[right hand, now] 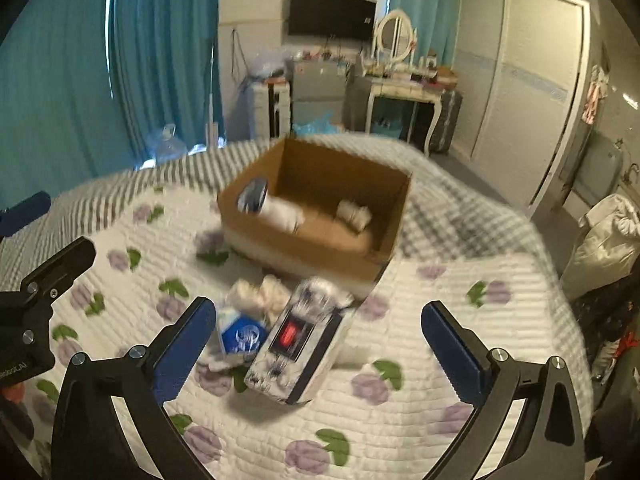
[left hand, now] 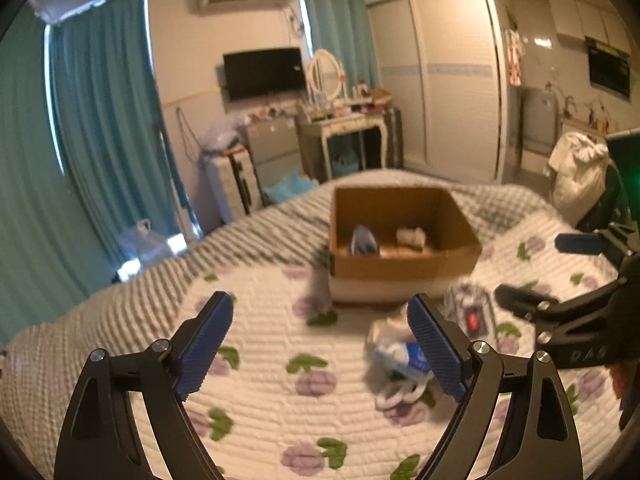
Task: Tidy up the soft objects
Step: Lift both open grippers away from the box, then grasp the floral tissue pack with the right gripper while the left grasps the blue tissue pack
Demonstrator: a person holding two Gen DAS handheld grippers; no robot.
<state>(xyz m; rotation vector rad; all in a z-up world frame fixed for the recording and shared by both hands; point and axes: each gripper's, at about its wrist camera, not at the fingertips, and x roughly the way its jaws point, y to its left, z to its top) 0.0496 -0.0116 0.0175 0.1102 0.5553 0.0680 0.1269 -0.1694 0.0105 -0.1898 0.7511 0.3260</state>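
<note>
Over the quilted bedspread (right hand: 440, 280), both grippers are hanging tilted downward toward the mattress, side by side. The left gripper (left hand: 320, 344) is standing wide and released, its ribbed blue pads (left hand: 208, 340) holding nothing; the small pile of soft things is lying just past its right-hand pad. The right gripper (right hand: 316, 344) is likewise spread to its widest and empty, its black arms angling in from the bottom corners, and in the left wrist view it is showing at the right edge, also gaping.

Between and just beyond the right gripper's pads, a rectangular package (right hand: 296, 344) with a blue-and-white print and a red label is resting tilted on the quilt, untouched. Beside it, a blue-and-white packet (right hand: 242, 334) and some cream rolled cloth (right hand: 256, 296) are lying bunched together.

Further up the bed, an open cardboard box (right hand: 320, 256) is sitting on the quilt, plain brown with stiff walls. Inside it, a white roll with a blue end (right hand: 272, 204) is leaning against the left wall, and a smaller cream bundle (right hand: 354, 214) is lying toward the right. The bedspread is puffy, stitched in ridges, and printed with purple flowers and green leaves.
</note>
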